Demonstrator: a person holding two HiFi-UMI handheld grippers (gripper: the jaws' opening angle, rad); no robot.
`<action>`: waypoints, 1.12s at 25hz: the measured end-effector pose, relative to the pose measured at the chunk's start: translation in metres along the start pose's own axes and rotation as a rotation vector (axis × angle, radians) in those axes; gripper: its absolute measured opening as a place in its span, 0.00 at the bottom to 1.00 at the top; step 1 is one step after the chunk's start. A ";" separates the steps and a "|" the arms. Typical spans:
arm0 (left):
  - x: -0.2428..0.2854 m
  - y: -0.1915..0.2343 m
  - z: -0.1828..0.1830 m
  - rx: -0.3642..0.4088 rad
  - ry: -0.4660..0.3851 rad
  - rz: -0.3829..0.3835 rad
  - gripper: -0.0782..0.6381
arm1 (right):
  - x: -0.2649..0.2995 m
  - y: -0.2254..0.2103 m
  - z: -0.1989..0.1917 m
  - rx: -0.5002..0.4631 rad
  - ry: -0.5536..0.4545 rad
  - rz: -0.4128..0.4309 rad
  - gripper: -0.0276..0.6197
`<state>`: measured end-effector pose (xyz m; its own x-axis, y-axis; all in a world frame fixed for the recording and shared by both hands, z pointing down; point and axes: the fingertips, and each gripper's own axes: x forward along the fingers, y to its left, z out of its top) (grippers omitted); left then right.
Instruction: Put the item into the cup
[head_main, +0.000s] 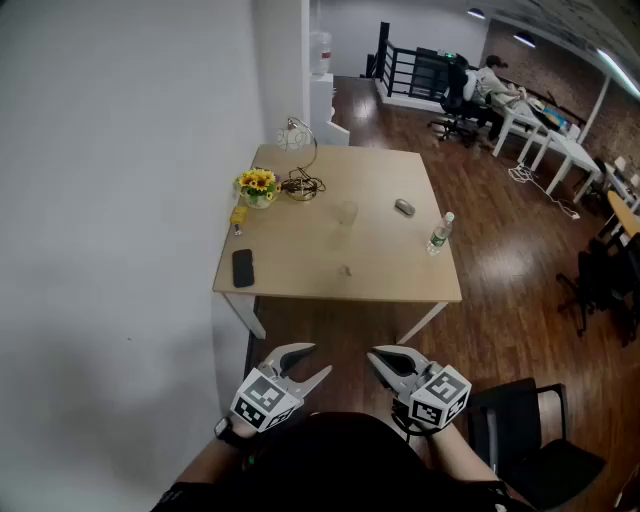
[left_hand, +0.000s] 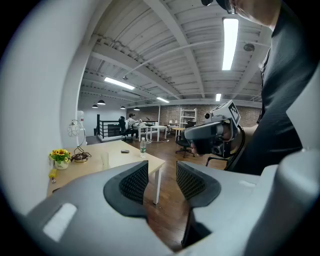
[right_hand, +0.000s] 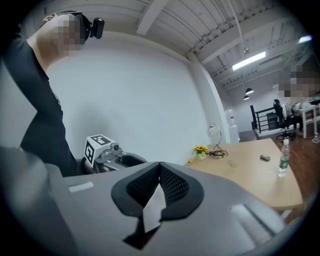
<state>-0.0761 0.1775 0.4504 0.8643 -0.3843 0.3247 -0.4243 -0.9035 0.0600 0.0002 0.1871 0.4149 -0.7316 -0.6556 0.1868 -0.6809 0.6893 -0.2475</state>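
Note:
A clear cup (head_main: 346, 213) stands near the middle of the light wooden table (head_main: 300, 275); in the left gripper view the cup (left_hand: 105, 160) shows far off. A small grey oval item (head_main: 404, 207) lies to the cup's right, and a tiny item (head_main: 347, 270) lies in front of it. Both grippers hang well short of the table's near edge, close to my body. My left gripper (head_main: 312, 362) is open with nothing between its pads (left_hand: 136, 182). My right gripper (head_main: 382, 360) is shut and empty, its pads (right_hand: 170, 184) pressed together.
On the table are a flower pot (head_main: 257, 187), a wire lamp (head_main: 298, 160), a yellow thing (head_main: 238, 215), a black phone (head_main: 243, 267) and a water bottle (head_main: 440, 232). A white wall runs along the left. A black chair (head_main: 530, 430) stands at my right, and people sit at far desks (head_main: 540, 125).

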 end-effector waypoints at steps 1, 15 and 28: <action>0.000 0.003 0.000 0.001 -0.001 0.001 0.35 | 0.003 -0.001 0.000 -0.001 0.001 0.000 0.05; -0.003 0.035 -0.021 -0.024 0.014 -0.017 0.34 | 0.038 -0.012 -0.005 0.007 0.014 -0.026 0.05; 0.051 0.094 -0.022 -0.069 0.054 -0.007 0.34 | 0.080 -0.088 -0.005 0.020 0.053 0.003 0.05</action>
<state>-0.0778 0.0767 0.4939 0.8523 -0.3655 0.3742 -0.4375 -0.8902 0.1270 0.0013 0.0755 0.4565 -0.7346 -0.6363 0.2356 -0.6785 0.6845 -0.2667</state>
